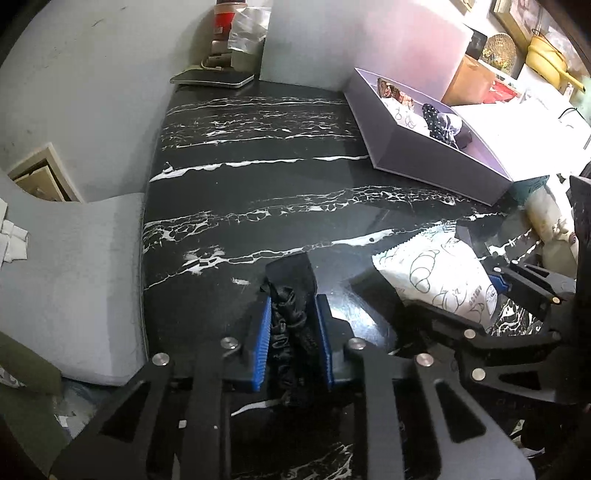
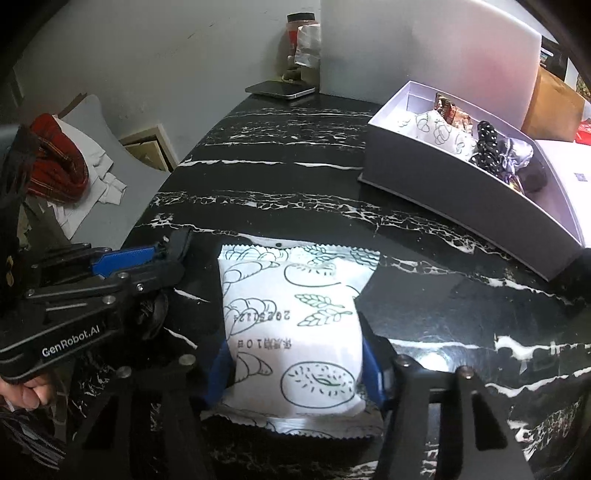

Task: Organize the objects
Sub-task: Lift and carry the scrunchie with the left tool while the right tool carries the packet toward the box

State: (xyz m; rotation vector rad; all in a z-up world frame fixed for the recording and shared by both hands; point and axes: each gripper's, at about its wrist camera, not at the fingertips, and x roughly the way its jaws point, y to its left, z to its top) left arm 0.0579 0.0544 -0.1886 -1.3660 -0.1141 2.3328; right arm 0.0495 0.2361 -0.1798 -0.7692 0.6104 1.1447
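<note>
My left gripper (image 1: 294,306) is shut on a black ruffled scrunchie (image 1: 288,332), its blue pads pressing both sides, low over the black marble table (image 1: 258,192). In the right wrist view the same gripper (image 2: 173,251) reaches in from the left with the dark fabric (image 2: 151,314) bunched under it. My right gripper (image 2: 295,354) is shut on a white snack packet (image 2: 291,295) printed with bread drawings, which lies flat on the table. An open lavender box (image 2: 443,192) at the back right holds similar packets, a polka-dot scrunchie (image 2: 487,147) and other small items.
A dark flat device (image 1: 212,78), a jar (image 1: 225,22) and a crumpled plastic bag (image 1: 247,26) stand at the table's far edge by the wall. The box's lid (image 2: 424,44) leans upright behind it. A grey seat (image 1: 74,277) with a red plaid cloth (image 2: 55,162) sits left.
</note>
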